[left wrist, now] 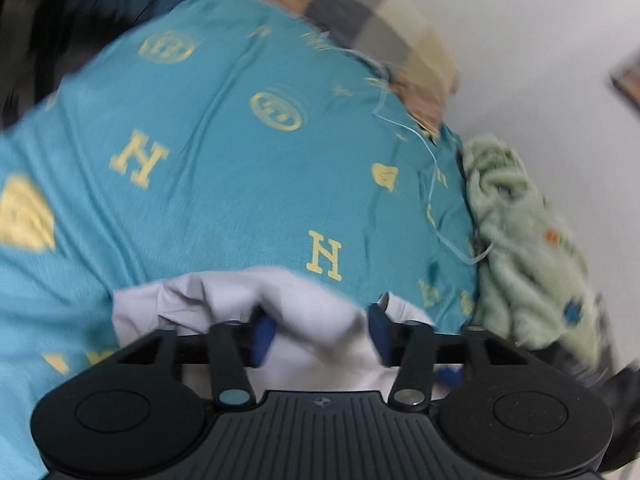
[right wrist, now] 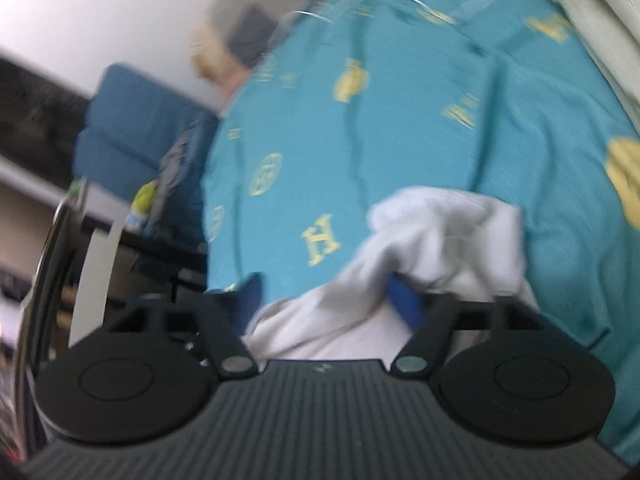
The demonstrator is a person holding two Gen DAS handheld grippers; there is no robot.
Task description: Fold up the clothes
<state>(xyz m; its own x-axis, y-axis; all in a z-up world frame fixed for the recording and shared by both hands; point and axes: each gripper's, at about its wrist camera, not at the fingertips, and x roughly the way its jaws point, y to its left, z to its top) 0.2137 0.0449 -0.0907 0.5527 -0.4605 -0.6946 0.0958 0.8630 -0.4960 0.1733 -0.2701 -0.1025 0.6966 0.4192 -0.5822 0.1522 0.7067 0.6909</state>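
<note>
Two blue pads on your left gripper [left wrist: 322, 334] stand apart, and the white garment [left wrist: 240, 296] lies bunched between them, loose and not pinched. It rests at the near edge of the teal bed sheet [left wrist: 224, 160] with yellow letters. A green fuzzy blanket [left wrist: 520, 248] sits to the right, a checked pillow [left wrist: 360, 16] far off.

From your right gripper [right wrist: 326, 300], the jaws stand wide open too. The same white garment [right wrist: 448, 232] is heaped over the right pad, let go, on the teal sheet [right wrist: 400, 120]. A blue chair [right wrist: 136, 128] stands far left
</note>
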